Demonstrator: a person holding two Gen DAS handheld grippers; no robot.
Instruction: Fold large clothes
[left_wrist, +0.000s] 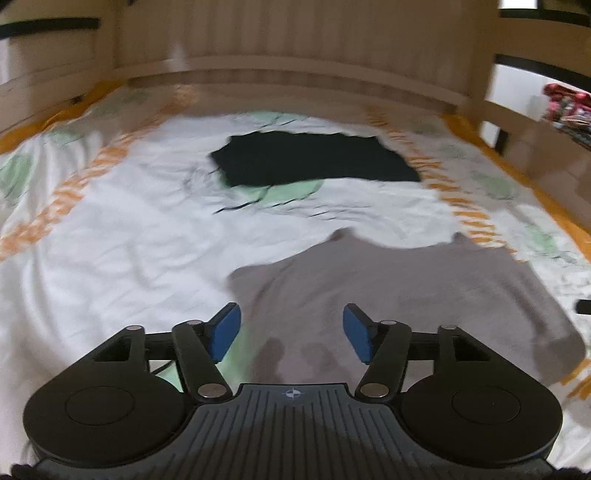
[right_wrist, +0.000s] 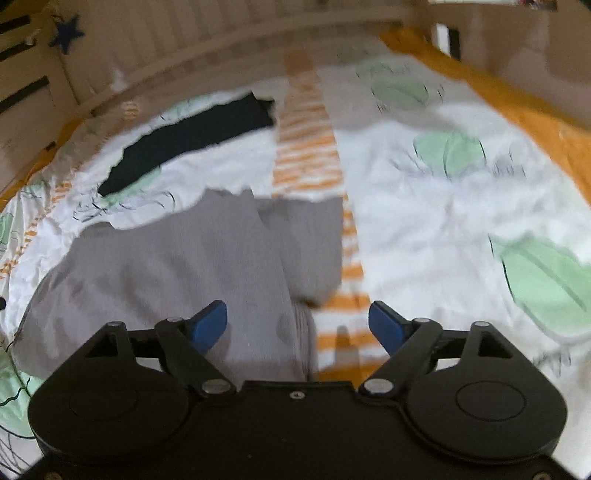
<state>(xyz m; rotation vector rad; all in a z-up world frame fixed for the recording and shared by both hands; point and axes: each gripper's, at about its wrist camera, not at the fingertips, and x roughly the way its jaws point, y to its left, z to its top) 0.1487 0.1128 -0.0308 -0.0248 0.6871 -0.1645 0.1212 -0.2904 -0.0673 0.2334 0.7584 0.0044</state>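
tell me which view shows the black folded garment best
The left wrist view: the black garment lies nearly centred and its whole outline shows on the bedsheet. The right wrist view shows it only as a slanted strip, off to the left.

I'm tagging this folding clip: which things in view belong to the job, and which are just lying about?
Job:
- grey fabric garment, partly folded on the bed
- black folded garment, lying beyond it
- left gripper, open
- right gripper, open

Lying about:
- white leaf-print bedsheet
- wooden headboard
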